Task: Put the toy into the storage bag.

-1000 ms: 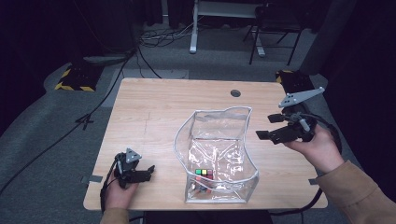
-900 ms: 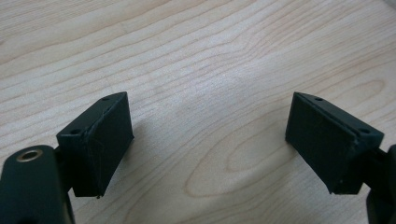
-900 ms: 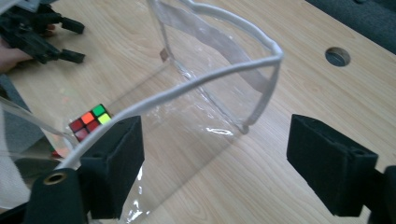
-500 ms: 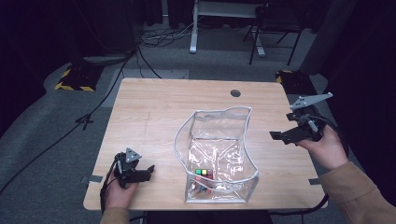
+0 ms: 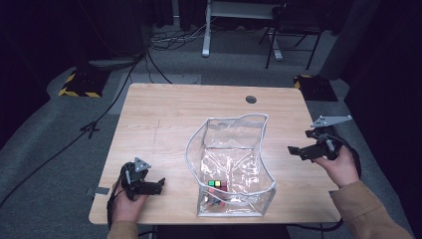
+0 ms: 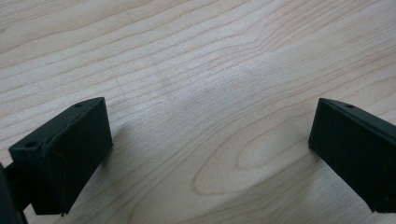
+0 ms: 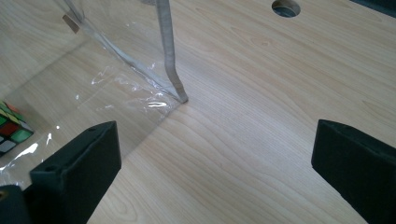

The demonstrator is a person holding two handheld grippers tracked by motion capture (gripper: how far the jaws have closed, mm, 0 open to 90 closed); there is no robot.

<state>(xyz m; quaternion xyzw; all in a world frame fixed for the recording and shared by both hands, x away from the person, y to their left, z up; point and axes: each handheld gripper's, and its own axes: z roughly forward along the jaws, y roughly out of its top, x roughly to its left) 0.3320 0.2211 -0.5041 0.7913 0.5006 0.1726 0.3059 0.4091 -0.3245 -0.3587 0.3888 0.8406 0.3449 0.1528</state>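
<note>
1. At the lower left of the high view, the left gripper [image 5: 158, 185] rests low on the wooden table [image 5: 164, 114], held by the person's left hand [image 5: 127, 204] near the front edge. Its jaws have just been opening and stand wide apart with nothing between them; its own view has bare wood grain between the two black jaws.
2. Lower centre of the high view, a clear plastic bag [image 5: 231, 164] stands open on the table, its grey rim curving upward. A colour cube [image 5: 217, 185] lies inside it, at the bag's near end, well apart from both grippers.
3. At the right of the high view, the right hand [image 5: 343, 167] holds the right gripper [image 5: 301, 149] just past the table's right edge, jaws pointing left toward the bag. They have just been opening and are spread wide, with nothing held.
4. In the right gripper view, the bag's corner [image 7: 180, 95] sits at upper centre, and the cube [image 7: 11, 128] shows at the left edge through the plastic.
5. Farther back, a round hole [image 5: 251, 99] lies near the table's far edge.
</note>
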